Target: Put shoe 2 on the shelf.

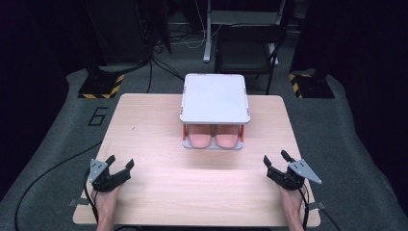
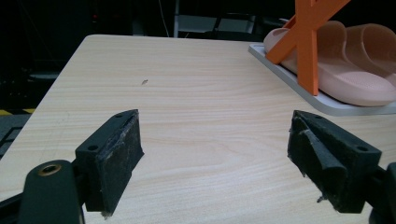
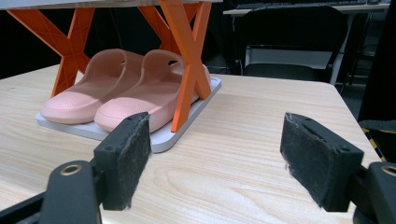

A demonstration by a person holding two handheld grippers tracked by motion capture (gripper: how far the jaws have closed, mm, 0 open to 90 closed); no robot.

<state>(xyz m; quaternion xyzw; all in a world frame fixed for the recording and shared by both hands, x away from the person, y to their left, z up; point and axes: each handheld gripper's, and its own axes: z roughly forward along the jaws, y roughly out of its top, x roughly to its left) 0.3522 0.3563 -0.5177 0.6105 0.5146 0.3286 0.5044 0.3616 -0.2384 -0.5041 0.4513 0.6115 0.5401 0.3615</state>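
A small two-level rack with a white top and orange cross braces stands at the middle back of the wooden table. Two pink slippers lie side by side on its lower shelf, toes toward me. In the right gripper view the slippers sit on the grey lower shelf behind an orange brace. My left gripper rests open at the table's front left, my right gripper open at the front right. Both hold nothing. The left gripper faces bare wood, with the slippers at its far right.
A black chair stands behind the table. Stands with yellow-black striped bases flank the far corners, and cables trail over the grey floor. Open wood lies between the grippers and the rack.
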